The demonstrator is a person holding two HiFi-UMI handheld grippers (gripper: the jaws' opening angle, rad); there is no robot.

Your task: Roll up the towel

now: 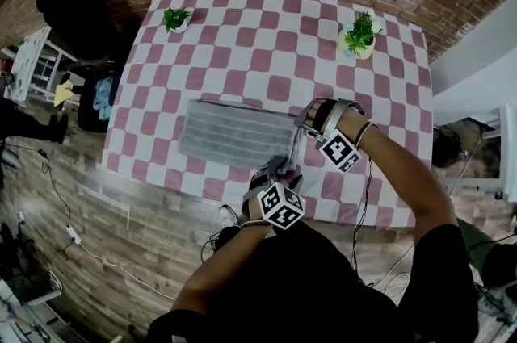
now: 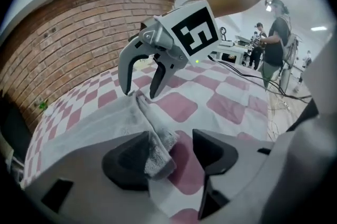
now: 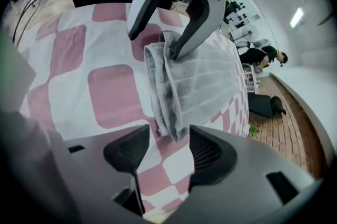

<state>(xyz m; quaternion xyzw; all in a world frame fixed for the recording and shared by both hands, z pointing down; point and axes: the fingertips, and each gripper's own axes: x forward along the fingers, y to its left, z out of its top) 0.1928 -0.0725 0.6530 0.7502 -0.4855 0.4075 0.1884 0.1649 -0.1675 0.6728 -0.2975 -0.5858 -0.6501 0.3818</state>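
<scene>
Down over the towel [image 1: 230,135], both forearms [image 1: 404,176] come in from the near side, with the grippers pitched steeply at its right end. At the near corner the left gripper [image 1: 273,169] has its jaws apart; the roll [image 2: 158,149] lies against one pad and the other stands clear. At the far corner the right gripper [image 1: 305,120] is also parted, the roll's end between its jaws, unclamped. Only the head view shows the rest of the towel flat on the checked table [image 1: 242,35] and two plants [image 1: 359,35]. Only the gripper views show the roll's layers.
</scene>
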